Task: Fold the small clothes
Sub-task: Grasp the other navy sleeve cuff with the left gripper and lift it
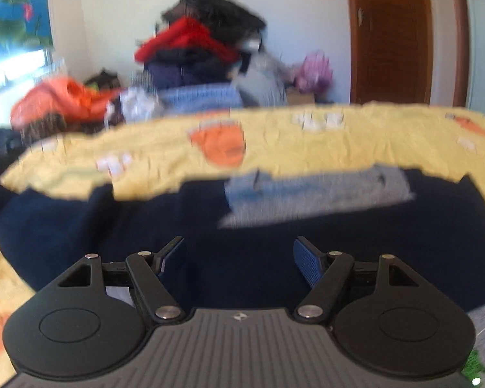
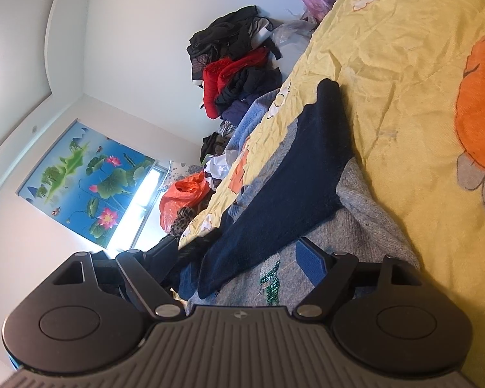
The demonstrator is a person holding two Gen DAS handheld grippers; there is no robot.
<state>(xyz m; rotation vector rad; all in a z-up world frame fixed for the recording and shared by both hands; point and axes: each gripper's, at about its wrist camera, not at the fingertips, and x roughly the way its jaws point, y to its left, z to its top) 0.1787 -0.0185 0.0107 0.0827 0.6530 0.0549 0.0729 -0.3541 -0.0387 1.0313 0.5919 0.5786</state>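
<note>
My left gripper (image 1: 237,258) hangs with its jaws spread wide and nothing between them, over the navy part of the sweater (image 1: 210,252) that fills the lower middle of the left wrist view; the picture is blurred, so I cannot tell whether the pads touch the cloth. A grey band of the same garment lies just above centre, and beyond it runs the yellow bedsheet (image 1: 291,148) with its orange print. In the right wrist view, which is rolled on its side, my right gripper (image 2: 239,258) also stands with jaws apart — the blue pad (image 2: 312,263) sits against the grey knit near a green sequin patch, and the navy sleeve (image 2: 294,174) runs from bottom centre up toward mid-frame across the sheet; whether the jaws press anything I cannot tell. A pile of clothes (image 2: 236,64) sits in the upper middle, an orange bag (image 2: 184,194) left of centre, and a lotus blind (image 2: 84,177) at left.
</note>
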